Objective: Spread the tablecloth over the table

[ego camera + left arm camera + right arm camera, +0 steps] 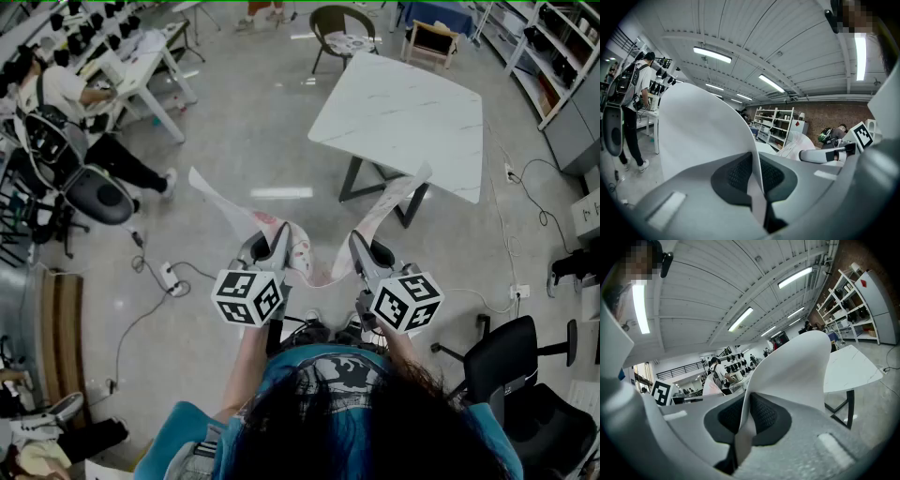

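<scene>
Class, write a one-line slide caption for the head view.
From above, the left tool and right tool each grip the tablecloth, held up short of the bare white table.

The tablecloth (298,251) is white, with patches of pink and red print. The worktop (403,103) is white with faint grey marble veining, on dark legs. The left gripper (279,239) and right gripper (359,246) are light grey, their fingers (736,173) lined with black dotted pads, and each cube (248,298) bears black-and-white square markers. The floor (281,141) is pale glossy grey. The office chair (525,384) is black. The person's shirt (337,380) is teal with a dark print.
</scene>
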`<state>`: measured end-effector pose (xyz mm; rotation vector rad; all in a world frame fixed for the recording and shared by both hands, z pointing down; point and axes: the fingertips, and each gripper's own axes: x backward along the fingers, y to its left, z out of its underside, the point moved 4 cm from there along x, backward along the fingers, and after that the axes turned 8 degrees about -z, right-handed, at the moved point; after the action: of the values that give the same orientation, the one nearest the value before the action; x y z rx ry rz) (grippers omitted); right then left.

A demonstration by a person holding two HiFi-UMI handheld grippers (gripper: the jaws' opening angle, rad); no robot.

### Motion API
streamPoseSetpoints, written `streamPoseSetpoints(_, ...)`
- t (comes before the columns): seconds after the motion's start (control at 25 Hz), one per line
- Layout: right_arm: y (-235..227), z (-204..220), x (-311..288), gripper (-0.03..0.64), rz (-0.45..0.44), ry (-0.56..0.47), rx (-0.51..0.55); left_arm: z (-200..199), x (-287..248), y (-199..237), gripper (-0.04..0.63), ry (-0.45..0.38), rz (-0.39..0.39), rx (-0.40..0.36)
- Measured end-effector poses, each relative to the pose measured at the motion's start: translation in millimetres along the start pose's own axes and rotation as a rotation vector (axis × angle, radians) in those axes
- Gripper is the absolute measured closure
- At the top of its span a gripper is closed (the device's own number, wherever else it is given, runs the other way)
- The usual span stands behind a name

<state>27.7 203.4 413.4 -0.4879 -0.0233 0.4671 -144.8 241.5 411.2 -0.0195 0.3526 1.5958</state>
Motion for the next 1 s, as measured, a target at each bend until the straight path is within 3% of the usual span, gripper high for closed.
streamPoseSetpoints(1.0, 42.5, 30.1, -67.6, 0.598, -0.041, 0.074, -0.029, -7.9, 19.8, 70.7, 0.571, -0.025, 0.017, -0.061)
